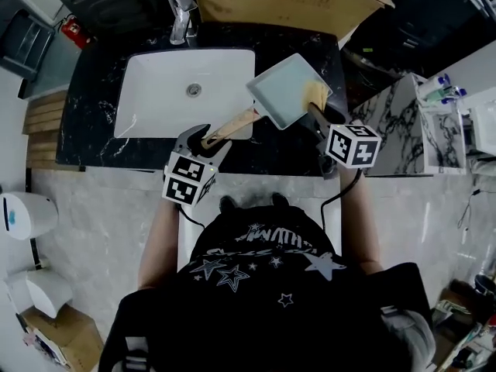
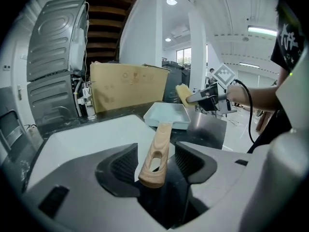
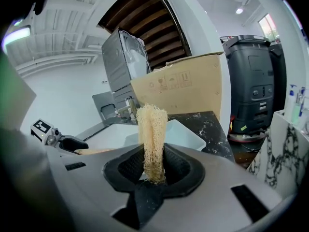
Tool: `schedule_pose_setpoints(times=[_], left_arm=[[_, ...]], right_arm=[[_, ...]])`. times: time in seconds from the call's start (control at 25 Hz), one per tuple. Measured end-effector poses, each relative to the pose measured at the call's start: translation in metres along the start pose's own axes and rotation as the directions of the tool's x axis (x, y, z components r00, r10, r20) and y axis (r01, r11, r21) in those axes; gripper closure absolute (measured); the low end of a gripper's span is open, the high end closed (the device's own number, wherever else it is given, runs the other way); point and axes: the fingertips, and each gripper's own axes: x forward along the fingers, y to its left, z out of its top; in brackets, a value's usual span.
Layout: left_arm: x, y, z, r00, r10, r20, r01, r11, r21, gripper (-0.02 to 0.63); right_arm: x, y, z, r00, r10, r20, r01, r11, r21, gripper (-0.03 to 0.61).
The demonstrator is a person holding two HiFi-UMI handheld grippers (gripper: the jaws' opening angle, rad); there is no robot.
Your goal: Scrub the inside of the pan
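Resting on the dark counter [image 1: 93, 99] just beside the sink [image 1: 155, 91], the pan [image 1: 288, 90] pointed its wooden handle [image 1: 229, 130] into the left claw [image 1: 203, 142] in the head view, while the right claw [image 1: 316, 118] brought a loofah [image 1: 315, 93] to its far side. In the left gripper view, the jaws stood apart with a gap on each side of the handle, so nothing clamped it; a scrubbing push could probably slide or turn the pan. In the right gripper view, the jaws pinched the loofah at its base, yet its long free end might bend and lose pressure.
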Motion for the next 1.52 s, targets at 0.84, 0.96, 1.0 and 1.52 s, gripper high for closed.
schedule_pose_setpoints(times=[0.84, 0.96, 1.0, 1.52], left_arm=[[0.008, -0.005, -0.003, 0.987, -0.154, -0.036, 0.156, 0.987, 0.048, 0.476], [0.008, -0.005, -0.003, 0.986, -0.162, -0.033, 0.163, 0.985, 0.049, 0.477], [0.008, -0.005, -0.003, 0.986, -0.162, -0.031, 0.163, 0.985, 0.050, 0.477], [0.007, -0.005, 0.000, 0.987, -0.162, -0.011, 0.162, 0.986, 0.045, 0.477]], right_arm=[[0.018, 0.004, 0.008, 0.992, -0.112, -0.057, 0.110, 0.993, -0.035, 0.491], [0.029, -0.004, 0.019, 0.984, -0.158, -0.082, 0.149, 0.983, -0.107, 0.491], [0.034, -0.007, 0.022, 0.979, -0.178, -0.100, 0.163, 0.977, -0.139, 0.491], [0.095, -0.048, 0.012, 0.850, -0.371, -0.374, 0.233, 0.901, -0.365, 0.491]])
